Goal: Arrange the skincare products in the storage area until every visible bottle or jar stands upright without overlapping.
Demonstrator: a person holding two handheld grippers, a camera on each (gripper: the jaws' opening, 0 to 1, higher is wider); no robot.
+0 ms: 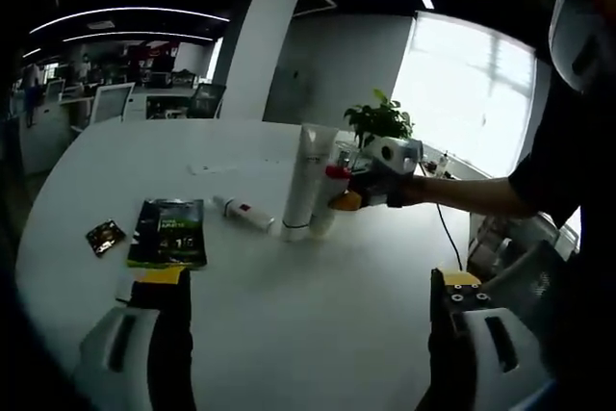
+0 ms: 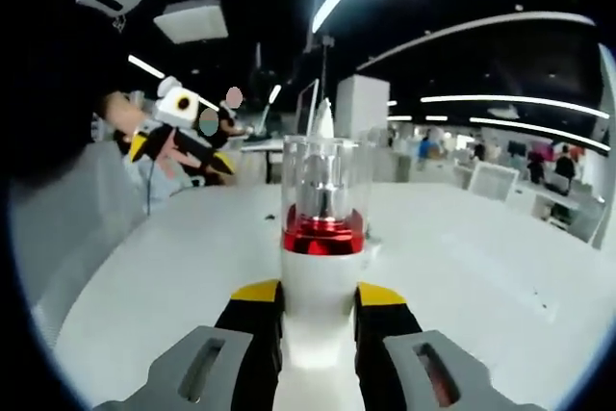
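A white pump bottle (image 2: 321,281) with a red collar and clear cap is clamped between the yellow-tipped jaws of my right gripper (image 2: 318,300). From the left gripper view, that bottle (image 1: 323,218) stands on the white table (image 1: 318,334), touching or nearly touching a tall upright white tube (image 1: 306,180), with the right gripper (image 1: 351,194) on it. A small white bottle (image 1: 243,212) lies on its side left of the tube. My left gripper (image 1: 313,286) is open and holds nothing, well short of these things; it shows as the left gripper (image 2: 178,153) far across the table.
A dark green packet (image 1: 168,231) and a small dark sachet (image 1: 104,236) lie flat on the table's left part. A potted plant (image 1: 377,120) stands behind the tube by the window. The person's sleeve (image 1: 481,194) reaches in from the right. Desks and chairs fill the room beyond.
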